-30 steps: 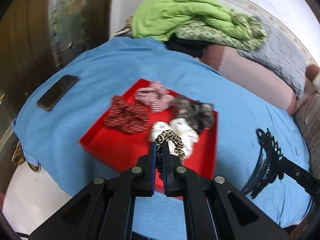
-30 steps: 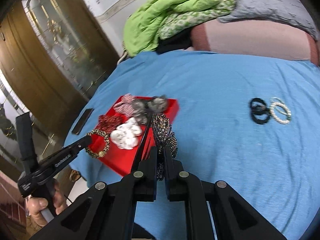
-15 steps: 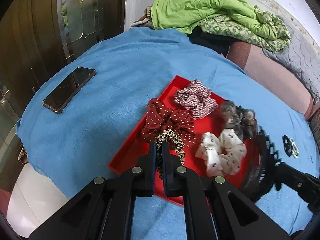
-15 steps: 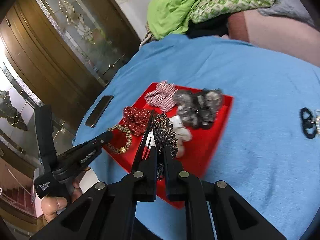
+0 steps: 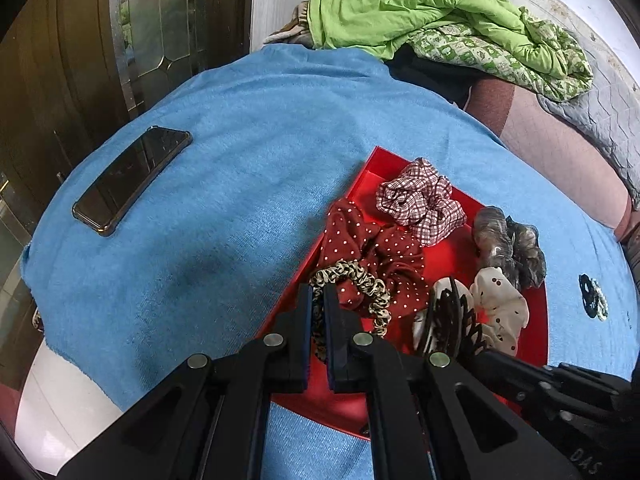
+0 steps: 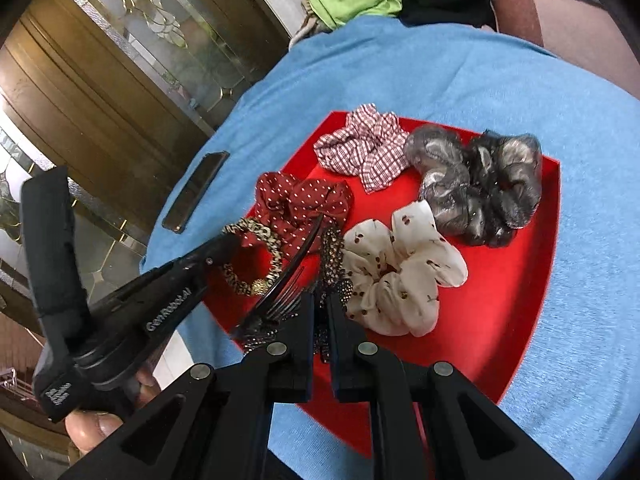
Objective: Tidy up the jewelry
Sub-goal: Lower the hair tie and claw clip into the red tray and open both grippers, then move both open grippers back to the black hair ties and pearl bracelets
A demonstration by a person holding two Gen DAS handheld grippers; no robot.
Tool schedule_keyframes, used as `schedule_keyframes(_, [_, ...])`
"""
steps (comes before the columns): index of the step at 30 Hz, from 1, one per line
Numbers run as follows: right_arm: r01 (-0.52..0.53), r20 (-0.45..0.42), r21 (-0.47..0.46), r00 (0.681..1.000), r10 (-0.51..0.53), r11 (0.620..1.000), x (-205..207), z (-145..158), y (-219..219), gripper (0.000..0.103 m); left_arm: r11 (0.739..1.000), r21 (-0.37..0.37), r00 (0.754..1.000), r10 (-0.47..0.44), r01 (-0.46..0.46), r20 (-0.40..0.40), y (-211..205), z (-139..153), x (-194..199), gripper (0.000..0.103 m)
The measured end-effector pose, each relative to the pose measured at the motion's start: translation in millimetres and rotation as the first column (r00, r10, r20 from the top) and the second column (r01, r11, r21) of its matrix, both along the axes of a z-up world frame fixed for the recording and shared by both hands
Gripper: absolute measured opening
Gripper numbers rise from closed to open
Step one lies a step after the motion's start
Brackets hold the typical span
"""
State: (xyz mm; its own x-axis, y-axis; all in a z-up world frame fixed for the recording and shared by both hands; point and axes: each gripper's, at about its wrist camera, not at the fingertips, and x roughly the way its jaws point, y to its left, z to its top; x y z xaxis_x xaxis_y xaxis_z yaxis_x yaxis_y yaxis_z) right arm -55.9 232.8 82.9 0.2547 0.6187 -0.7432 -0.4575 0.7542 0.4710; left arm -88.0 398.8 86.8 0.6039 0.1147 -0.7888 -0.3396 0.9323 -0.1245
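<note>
- 2 grippers over the shallow red tray (image 5: 532, 312) on the blue terry cloth (image 5: 240, 184), each clamped on a piece, ready to drop it in.
- Left gripper (image 5: 317, 300): narrow, pinching the thin leopard-print scrunchie (image 5: 360, 280) at one edge, so the loop hangs free above the tray's near left part, against the dark red polka-dot scrunchie (image 5: 376, 252).
- Right gripper (image 6: 320, 308): narrow, closed on the black beaded toothed hair clip (image 6: 334, 252), held upright by its base, beside the white cherry-print scrunchie (image 6: 400, 272).
- 4 scrunchies lying in the tray, spread apart: red polka-dot, red-and-white gingham (image 5: 420, 204), grey-black shimmery (image 5: 508, 248), white cherry-print.
- Likely next: lower both into bare red spots at the near side, then release; risk of the clip's teeth snagging fabric.
- 1 small dark-and-pearl pair of bands (image 5: 592, 296) lying on the cloth right of the tray, not yet collected.
- Black smartphone (image 5: 132, 176) well apart to the left.
</note>
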Motion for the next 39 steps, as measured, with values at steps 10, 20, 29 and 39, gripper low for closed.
schedule_keyframes(10, [-0.022, 0.012, -0.02, 1.0, 0.022, 1.0, -6.2, -2.4, 10.0, 0.008, 0.998, -0.054, 0.999, 0.018, -0.017, 0.026, 6.1, 5.3, -4.1, 0.022])
schedule_keyframes(20, [-0.007, 0.088, -0.024, 0.996, 0.009, 1.0, -18.1, 18.4, 0.3, 0.044, 0.998, -0.038, 0.994, 0.06, -0.057, 0.093, -3.2, 45.0, -29.3, 0.031])
schedule_keyframes(29, [0.02, 0.141, -0.018, 0.99, -0.017, 1.0, -42.4, 39.7, -34.0, 0.05, 0.998, 0.021, 0.992, 0.055, -0.058, 0.117, -32.9, 73.2, -52.8, 0.037])
schedule_keyframes(39, [0.104, 0.193, -0.067, 0.977, -0.089, 0.992, -70.8, 43.8, -100.1, 0.051, 0.997, 0.07, 0.994, -0.02, 0.012, 0.104, -90.3, 81.3, -63.7, 0.038])
